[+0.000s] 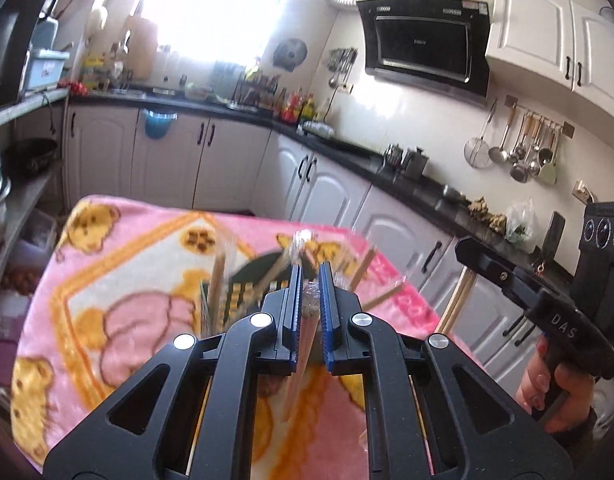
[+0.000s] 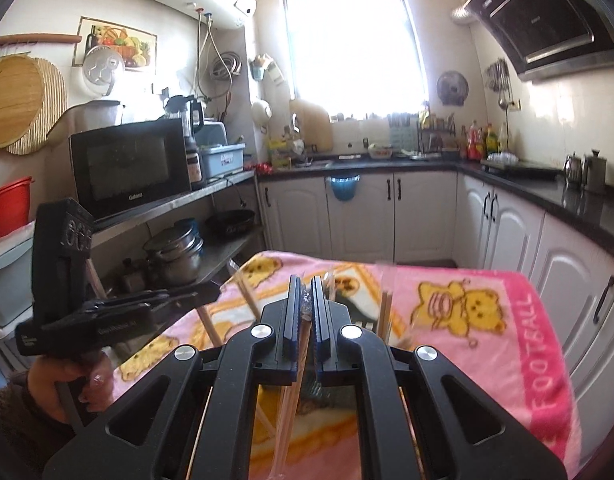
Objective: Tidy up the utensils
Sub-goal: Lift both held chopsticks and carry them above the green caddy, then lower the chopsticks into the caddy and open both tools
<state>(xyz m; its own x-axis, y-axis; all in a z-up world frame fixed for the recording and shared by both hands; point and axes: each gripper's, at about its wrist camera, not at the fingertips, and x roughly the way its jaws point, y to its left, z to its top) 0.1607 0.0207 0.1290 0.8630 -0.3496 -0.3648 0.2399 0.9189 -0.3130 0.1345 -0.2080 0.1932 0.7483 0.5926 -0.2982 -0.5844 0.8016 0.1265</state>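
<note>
— While both claws were up over the tabletop (image 2: 487,344), how many wrapped pieces were in hand?

— Two. The left claw (image 1: 309,276) was closed almost fully on a wrapped pair of chopsticks (image 1: 307,336), clear film crinkled between its blue pads, the pale sticks running back under the linkage. The right claw (image 2: 306,292) was pinched just as tight on a second wrapped pair (image 2: 297,364).

— And what was left on the pink blanket?

— A dark holder (image 1: 243,292) sat near the middle of the tabletop, with several more sticks (image 1: 217,280) standing or leaning in it. I made out about four, but blur spoiled the count. From the right wrist view, the holder was mostly hidden behind the claw; only upright sticks (image 2: 385,312) beside it showed clearly.

— Anything crowding the work?

— One hand (image 1: 547,384) gripped the right tool at the tabletop's right edge; the other hand (image 2: 63,384) held the left tool off its left edge. White cabinets (image 2: 363,216) ran along beyond the far edge, and a steel shelf (image 2: 211,192) carrying one microwave (image 2: 127,164) stood to the left, stacked pots (image 2: 175,252) below.
</note>
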